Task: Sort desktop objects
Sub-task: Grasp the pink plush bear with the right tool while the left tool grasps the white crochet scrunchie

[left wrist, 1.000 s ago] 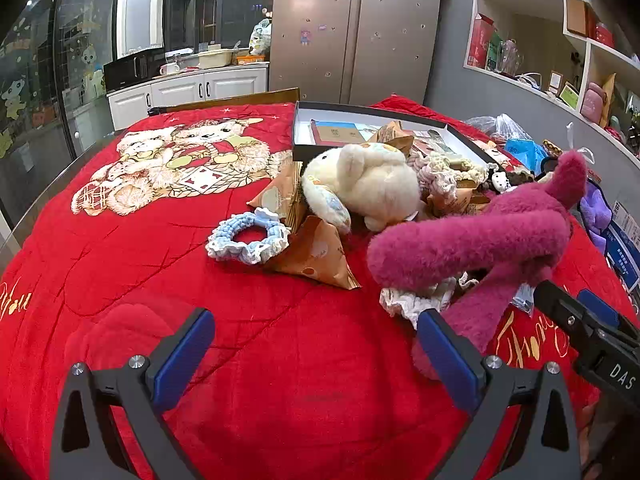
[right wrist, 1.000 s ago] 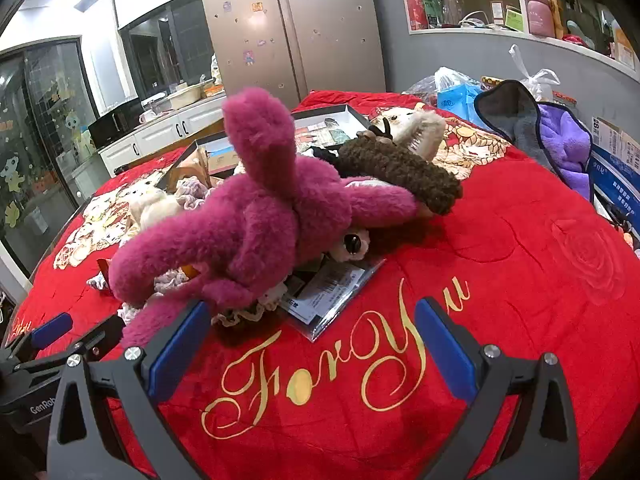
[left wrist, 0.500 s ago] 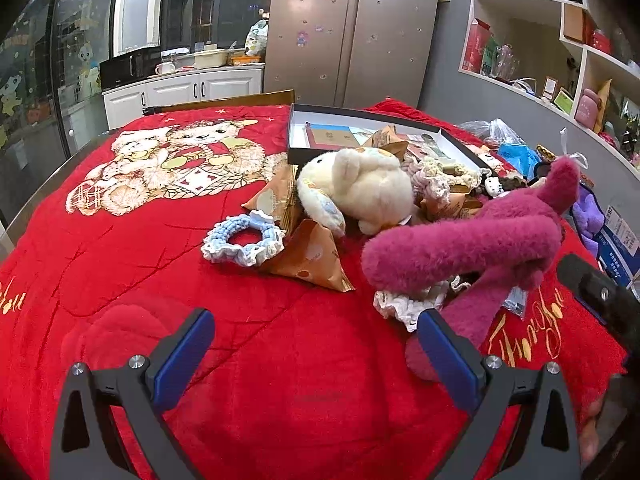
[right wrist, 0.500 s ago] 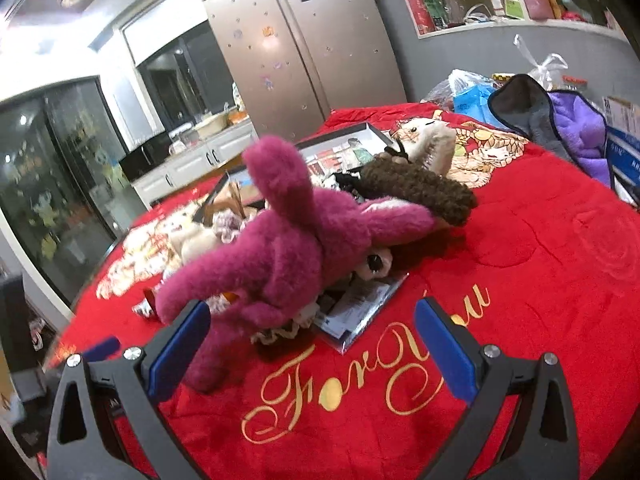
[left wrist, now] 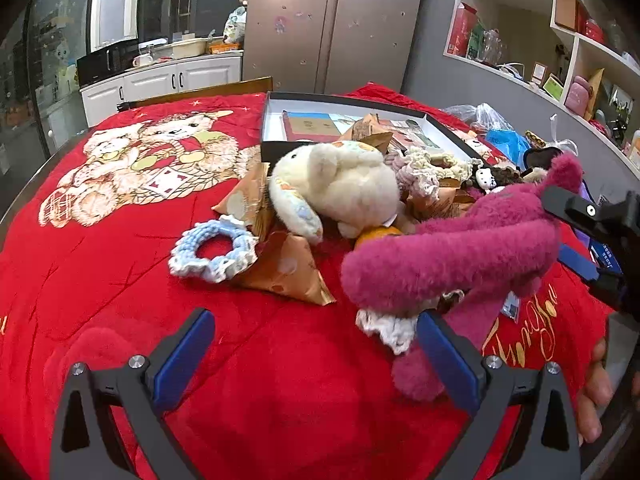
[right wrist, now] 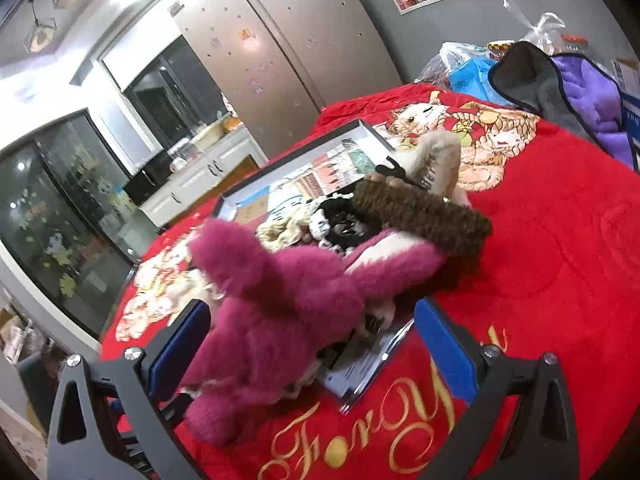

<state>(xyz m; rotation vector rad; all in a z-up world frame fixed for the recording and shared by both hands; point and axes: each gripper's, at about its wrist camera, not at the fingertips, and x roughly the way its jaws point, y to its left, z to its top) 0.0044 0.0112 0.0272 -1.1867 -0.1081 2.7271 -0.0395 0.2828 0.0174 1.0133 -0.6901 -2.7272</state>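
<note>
The pink plush toy (right wrist: 280,300) lies on the red blanket (left wrist: 120,280) in a heap with a white plush toy (left wrist: 340,188) and a blue scrunchie (left wrist: 212,248). The right gripper (right wrist: 312,344) is spread wide around the pink toy. The left gripper (left wrist: 316,352) is spread wide too, holding nothing. A box (left wrist: 276,120) sits behind.

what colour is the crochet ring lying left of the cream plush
Pale blue and white, the crochet ring lies beside the cream plush; clearest in the left wrist view.
</note>
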